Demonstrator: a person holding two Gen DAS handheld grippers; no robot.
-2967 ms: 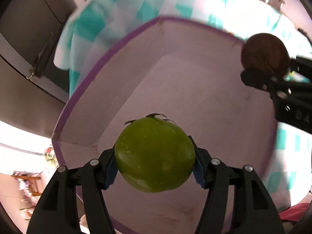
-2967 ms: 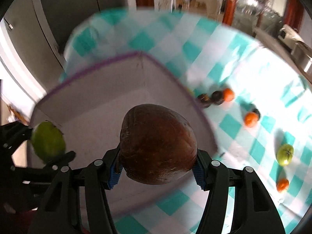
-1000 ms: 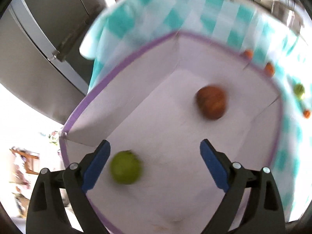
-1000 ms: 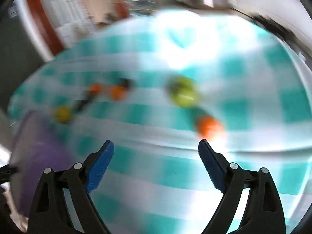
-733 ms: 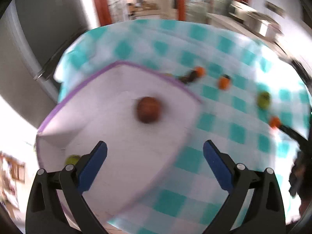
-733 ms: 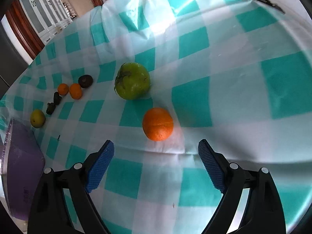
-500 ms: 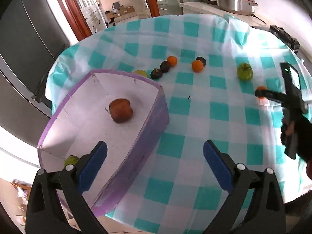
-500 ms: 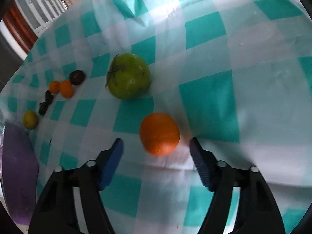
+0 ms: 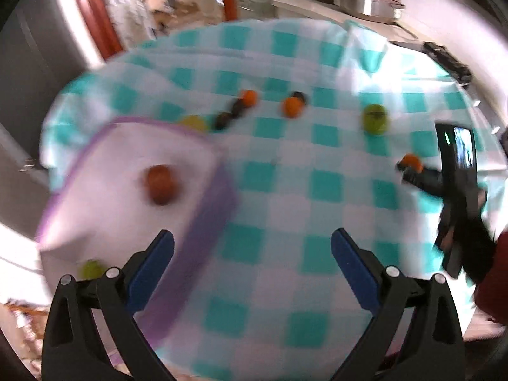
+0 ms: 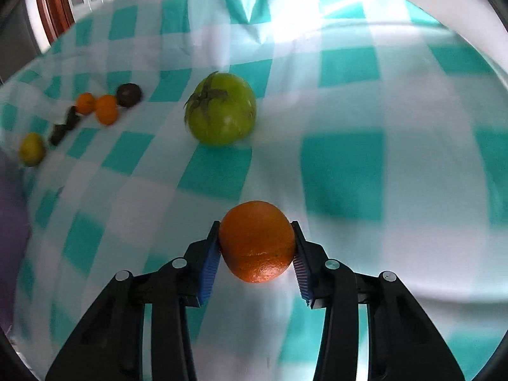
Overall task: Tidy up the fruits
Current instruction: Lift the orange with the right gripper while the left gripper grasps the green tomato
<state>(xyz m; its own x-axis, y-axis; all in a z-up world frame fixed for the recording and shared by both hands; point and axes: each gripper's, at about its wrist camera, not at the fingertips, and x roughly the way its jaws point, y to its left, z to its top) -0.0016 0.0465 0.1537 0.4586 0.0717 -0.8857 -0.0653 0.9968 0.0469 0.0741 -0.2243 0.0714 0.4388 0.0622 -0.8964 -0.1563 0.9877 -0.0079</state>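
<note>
Right tool [image 10: 256,262]: clamped on orange [image 10: 256,241]; green tomato [image 10: 220,109] ahead. Left tool [image 9: 252,254]: wide apart, holding nothing; purple box [image 9: 203,222] ahead-left.

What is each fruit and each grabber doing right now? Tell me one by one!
right gripper: shut on the orange.
left gripper: open, holding nothing.
green tomato: loose on the tablecloth, stem showing.
brown fruit: lying inside the purple box.
small green fruit: in the box too, near its corner.
yellow fruit: loose on the cloth.
</note>
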